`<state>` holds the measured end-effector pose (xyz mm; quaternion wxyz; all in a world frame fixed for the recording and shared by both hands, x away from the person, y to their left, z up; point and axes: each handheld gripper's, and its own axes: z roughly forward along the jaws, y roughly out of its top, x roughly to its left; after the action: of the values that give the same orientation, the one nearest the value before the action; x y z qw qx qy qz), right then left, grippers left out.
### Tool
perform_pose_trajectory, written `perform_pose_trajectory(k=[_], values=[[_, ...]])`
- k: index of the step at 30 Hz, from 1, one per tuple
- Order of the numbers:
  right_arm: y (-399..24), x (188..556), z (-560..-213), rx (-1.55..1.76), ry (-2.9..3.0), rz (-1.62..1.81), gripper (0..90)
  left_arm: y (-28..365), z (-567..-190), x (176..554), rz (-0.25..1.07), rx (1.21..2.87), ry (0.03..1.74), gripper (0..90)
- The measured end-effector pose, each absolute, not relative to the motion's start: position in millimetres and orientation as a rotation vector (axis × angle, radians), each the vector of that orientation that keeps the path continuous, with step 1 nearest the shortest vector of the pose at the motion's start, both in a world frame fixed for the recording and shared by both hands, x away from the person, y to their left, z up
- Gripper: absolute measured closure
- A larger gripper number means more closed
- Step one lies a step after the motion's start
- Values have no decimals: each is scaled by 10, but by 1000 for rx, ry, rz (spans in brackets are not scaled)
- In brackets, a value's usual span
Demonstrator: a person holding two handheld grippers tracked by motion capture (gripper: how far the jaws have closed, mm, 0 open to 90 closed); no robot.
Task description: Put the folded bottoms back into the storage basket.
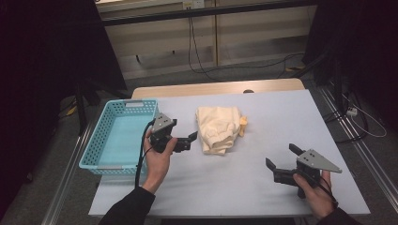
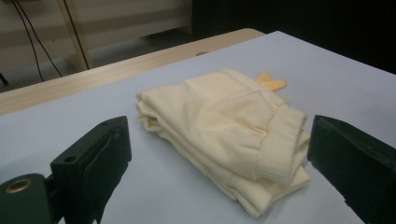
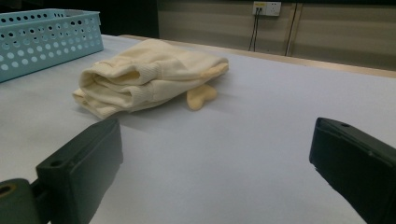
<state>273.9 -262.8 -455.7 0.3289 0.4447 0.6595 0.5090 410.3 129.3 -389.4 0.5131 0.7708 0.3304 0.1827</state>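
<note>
Dark curtains and pale cabinet fronts with trailing cables stand behind a counter [image 1: 263,187] covered in a light blue-grey sheet. From the high view, a folded cream garment [image 1: 217,128] lies near the middle of that sheet, with a small yellow-orange piece [image 1: 243,123] poking out at its right edge. A turquoise perforated basket [image 1: 105,140] sits at the counter's left side, apart from the garment. The left gripper [image 1: 187,141], held in the person's left hand [image 1: 158,159], hovers between basket and garment, jaws spread and pointing at the cloth from just beside it. The right gripper [image 1: 281,158] is held low near the front right, well apart from the garment, jaws also spread and gripping nothing.

Looking along the left gripper, the garment [image 2: 224,130] lies close ahead between the two wide-set jaws, its ribbed cuff nearest the right one; neither jaw touches it. The yellow-orange piece [image 2: 271,83] shows beyond the fold.

Looking along the right gripper, the jaws stand wide over bare sheet. Farther off lies the garment [image 3: 144,81], the yellow-orange piece [image 3: 201,95] resting beside it, and the basket [image 3: 46,39] at the upper left.
</note>
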Motion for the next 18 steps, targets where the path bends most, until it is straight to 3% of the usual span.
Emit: perform_pose_trajectory(k=[18], values=[[-2619,2737,-4557,1153,1737,1334,25,1193,-3890,4548,425,1856,843,66]])
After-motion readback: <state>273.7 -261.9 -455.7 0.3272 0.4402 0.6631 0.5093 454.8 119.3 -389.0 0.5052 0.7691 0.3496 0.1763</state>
